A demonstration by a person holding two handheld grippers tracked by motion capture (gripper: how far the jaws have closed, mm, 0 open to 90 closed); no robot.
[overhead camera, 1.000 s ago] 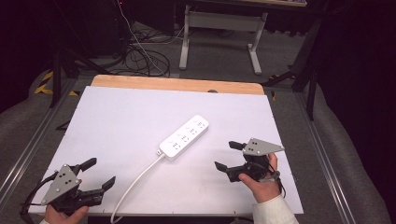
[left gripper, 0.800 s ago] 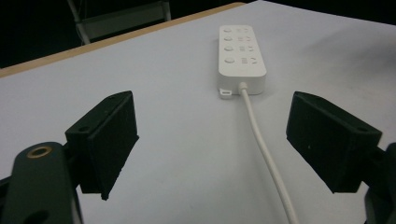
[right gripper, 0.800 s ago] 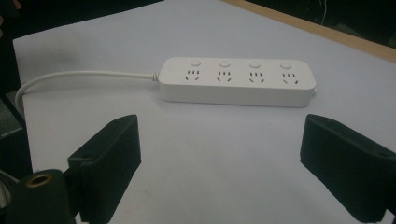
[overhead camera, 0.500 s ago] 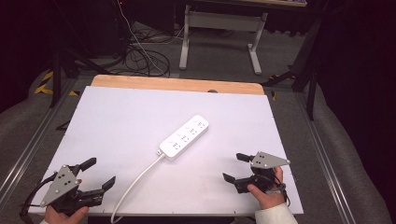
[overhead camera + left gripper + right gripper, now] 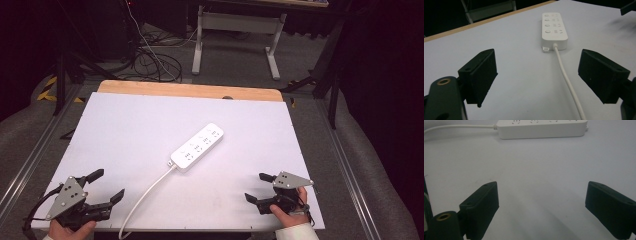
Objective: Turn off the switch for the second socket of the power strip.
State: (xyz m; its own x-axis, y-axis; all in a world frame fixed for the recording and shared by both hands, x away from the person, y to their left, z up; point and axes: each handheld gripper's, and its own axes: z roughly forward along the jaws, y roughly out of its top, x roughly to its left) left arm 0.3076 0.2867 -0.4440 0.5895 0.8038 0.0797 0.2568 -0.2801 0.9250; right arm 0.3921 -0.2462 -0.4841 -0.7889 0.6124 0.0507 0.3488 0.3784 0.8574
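Observation:
A white power strip (image 5: 196,147) lies slantwise in the middle of the white tabletop (image 5: 125,130), and its white cable (image 5: 145,197) runs off the near edge. My left gripper (image 5: 109,183) rests at the near left corner, open, with nothing between its jaws. In the left gripper view the strip (image 5: 554,27) lies ahead and its cable (image 5: 567,80) passes between the jaws of the open left gripper (image 5: 537,77). My right gripper (image 5: 254,187) sits at the near right, open and empty. From the right gripper (image 5: 541,210) the strip (image 5: 541,128) lies well ahead, side-on.
A wooden strip (image 5: 190,91) borders the table's far edge. Beyond it stand a grey metal desk frame (image 5: 235,30) and a tangle of cables (image 5: 150,60) on the floor. Metal rails run along both sides of the table.
My right gripper has drawn back from beside the power strip toward the near right edge of the table, staying open. The left gripper has not moved.

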